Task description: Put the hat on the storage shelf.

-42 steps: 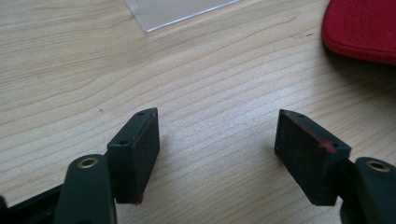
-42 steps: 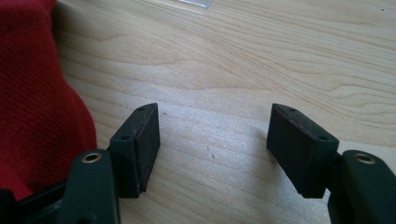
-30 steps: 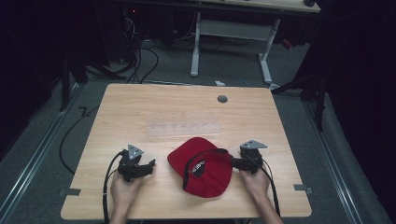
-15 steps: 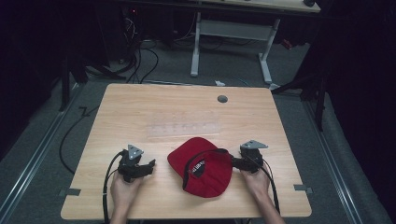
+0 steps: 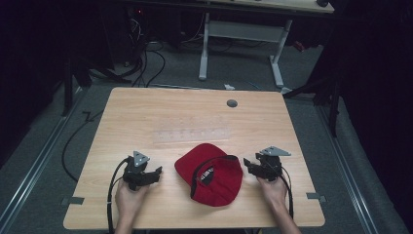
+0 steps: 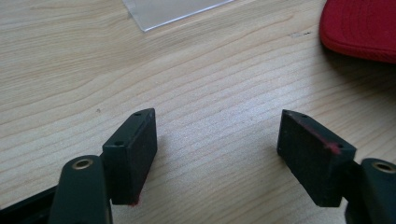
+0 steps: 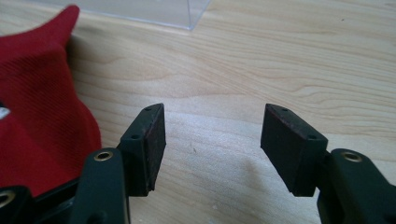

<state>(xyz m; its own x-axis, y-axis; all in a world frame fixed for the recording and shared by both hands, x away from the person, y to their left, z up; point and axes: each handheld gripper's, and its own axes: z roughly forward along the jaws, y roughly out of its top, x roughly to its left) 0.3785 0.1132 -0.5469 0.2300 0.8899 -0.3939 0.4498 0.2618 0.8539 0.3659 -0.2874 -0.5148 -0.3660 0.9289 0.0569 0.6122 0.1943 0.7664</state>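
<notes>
The red cap (image 5: 210,173) is seen unmoved on the table (image 5: 146,112) between both grippers; left gripper (image 6: 217,144) and right gripper (image 7: 212,140) are held agape, empty; nothing has shifted, so grasping seems unstarted.

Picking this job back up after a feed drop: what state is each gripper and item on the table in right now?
left gripper: open, nothing between its jaws, low over bare wood left of the cap.
right gripper: open, holding nothing, just right of the cap.
red cap: upside down on the table, inside facing up, ungripped.
clear plastic sheet: flat on the table beyond the cap.
</notes>
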